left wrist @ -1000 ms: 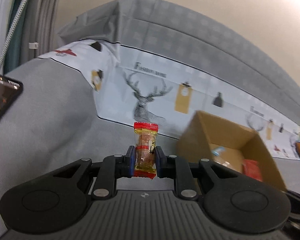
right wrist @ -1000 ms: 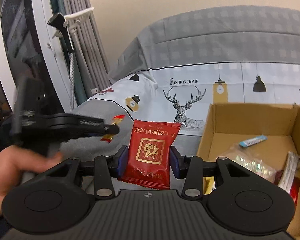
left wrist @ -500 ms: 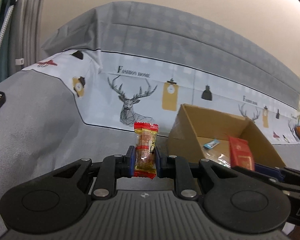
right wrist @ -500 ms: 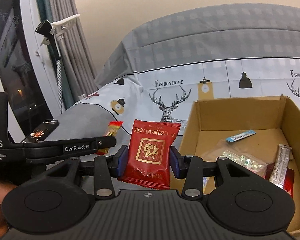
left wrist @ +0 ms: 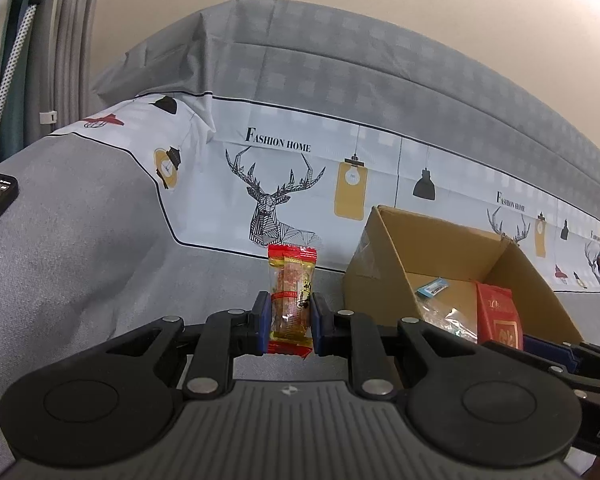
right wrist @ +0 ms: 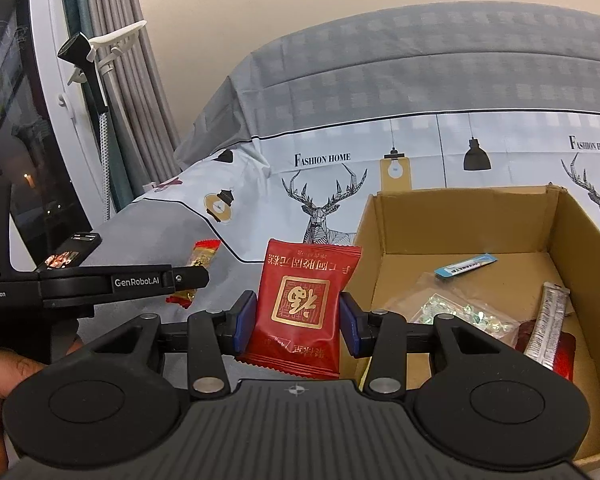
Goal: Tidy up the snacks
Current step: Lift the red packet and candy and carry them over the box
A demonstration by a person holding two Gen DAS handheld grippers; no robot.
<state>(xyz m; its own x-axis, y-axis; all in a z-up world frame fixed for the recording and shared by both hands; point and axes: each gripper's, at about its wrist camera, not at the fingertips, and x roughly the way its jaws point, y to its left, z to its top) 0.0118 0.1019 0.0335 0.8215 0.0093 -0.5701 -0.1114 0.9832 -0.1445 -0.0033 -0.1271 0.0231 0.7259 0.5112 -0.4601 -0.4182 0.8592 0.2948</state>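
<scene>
Left gripper (left wrist: 288,326) clamped on a small candy (left wrist: 291,300) in red and yellow wrap, held upright above the grey bedcover (left wrist: 80,248). Right gripper (right wrist: 298,316) pinching a red packet (right wrist: 300,308) at its sides, just left of the open cardboard box (right wrist: 452,224). Inside the box: blue sachet (right wrist: 466,266), clear bag (right wrist: 456,312), silver stick (right wrist: 548,326). Phone (right wrist: 70,254) lying far left. Bare hand (right wrist: 4,372) at the lower left edge.
</scene>
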